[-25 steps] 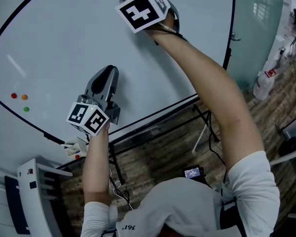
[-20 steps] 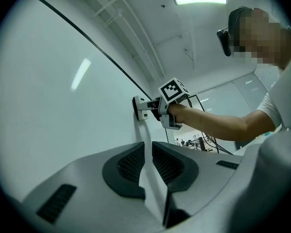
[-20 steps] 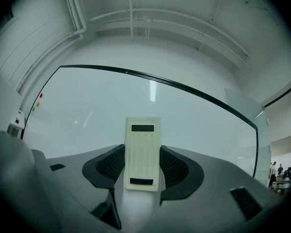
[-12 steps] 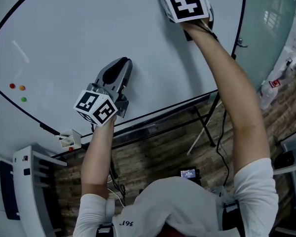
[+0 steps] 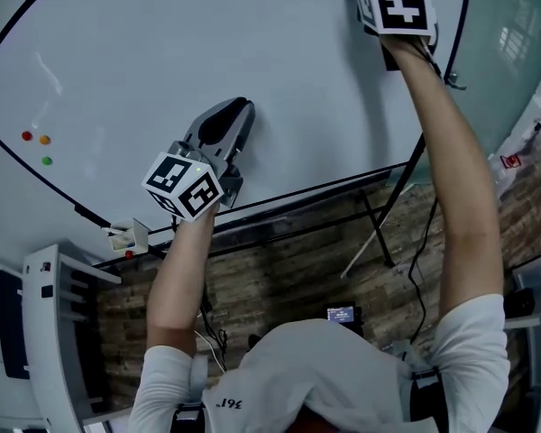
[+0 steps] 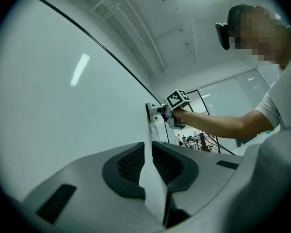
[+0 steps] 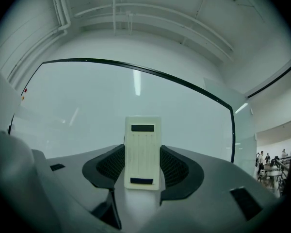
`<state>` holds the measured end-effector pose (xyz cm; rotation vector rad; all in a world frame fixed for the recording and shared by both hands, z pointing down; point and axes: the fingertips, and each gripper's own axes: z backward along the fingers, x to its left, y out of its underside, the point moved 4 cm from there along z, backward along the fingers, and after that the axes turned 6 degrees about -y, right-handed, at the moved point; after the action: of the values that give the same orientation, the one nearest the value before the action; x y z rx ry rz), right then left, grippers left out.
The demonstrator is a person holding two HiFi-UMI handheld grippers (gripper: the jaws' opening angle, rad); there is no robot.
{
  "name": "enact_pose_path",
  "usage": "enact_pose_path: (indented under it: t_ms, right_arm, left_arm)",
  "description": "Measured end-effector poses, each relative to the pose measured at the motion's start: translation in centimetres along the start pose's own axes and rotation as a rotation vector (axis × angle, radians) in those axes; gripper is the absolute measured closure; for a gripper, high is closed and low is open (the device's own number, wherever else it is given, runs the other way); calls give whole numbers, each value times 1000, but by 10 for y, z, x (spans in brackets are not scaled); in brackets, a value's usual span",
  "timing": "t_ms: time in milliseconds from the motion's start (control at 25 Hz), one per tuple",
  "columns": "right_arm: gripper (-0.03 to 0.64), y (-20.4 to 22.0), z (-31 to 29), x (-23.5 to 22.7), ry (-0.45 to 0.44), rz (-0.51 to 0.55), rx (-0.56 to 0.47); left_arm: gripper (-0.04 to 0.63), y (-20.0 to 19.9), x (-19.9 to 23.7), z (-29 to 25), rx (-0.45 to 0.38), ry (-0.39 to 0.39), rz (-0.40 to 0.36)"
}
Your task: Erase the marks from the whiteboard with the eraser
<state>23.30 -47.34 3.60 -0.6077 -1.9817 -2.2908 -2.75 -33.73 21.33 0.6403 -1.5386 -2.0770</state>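
Right gripper (image 7: pixel 142 173): jaws closed on the eraser (image 7: pixel 142 144), one pad on each long side. The eraser stands upright between the pads, its pale back with two dark bars facing the camera. This grip shows only in the right gripper view. In the head view the right gripper sits at 1 o'clock and the frame's top edge cuts off its jaws.

Left gripper (image 5: pixel 227 120): jaws almost together, with only a thin sliver between the pads and nothing held. In the head view it lies just left of centre, tips pointing to 1 o'clock at the whiteboard (image 5: pixel 207 43).

The left gripper view adds the side-on relation: the eraser at its 12 o'clock is flat against the board face, with the right gripper behind it.

Three dots (image 5: pixel 38 144), red, orange and green, sit on the board at 9 o'clock in the head view. The left gripper view does not show them.
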Motion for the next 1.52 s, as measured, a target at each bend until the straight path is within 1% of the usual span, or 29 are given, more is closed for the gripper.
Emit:
enact_pose_path:
  t_ms: [160, 320, 440, 600, 800, 920, 1080, 1280, 1520]
  right_arm:
    - [373, 9, 2, -14, 34, 49, 21]
    - [373, 11, 5, -20, 23, 39, 20]
    - [373, 16, 13, -28, 61, 53, 32]
    - [373, 35, 20, -42, 78, 23, 46]
    - [373, 34, 44, -43, 82, 14, 10]
    - [373, 24, 66, -27, 62, 7, -20]
    - [373, 4, 105, 15, 12, -37, -61]
    - [373, 16, 120, 59, -77, -124, -61]
    - [373, 27, 154, 107, -119, -163, -73]
  left_arm:
    - [540, 2, -2, 7, 7, -15, -2]
    - [541, 5, -5, 14, 17, -33, -2]
    - [540, 8, -9, 25, 26, -49, -3]
    - [540, 13, -8, 43, 43, -83, -3]
    - [540, 14, -7, 61, 51, -90, 1]
    - [540, 7, -9, 80, 36, -88, 5]
    - [540, -6, -8, 125, 24, -82, 19]
    - [540, -4, 3, 160, 42, -97, 33]
    - [540, -7, 5, 209, 39, -110, 61]
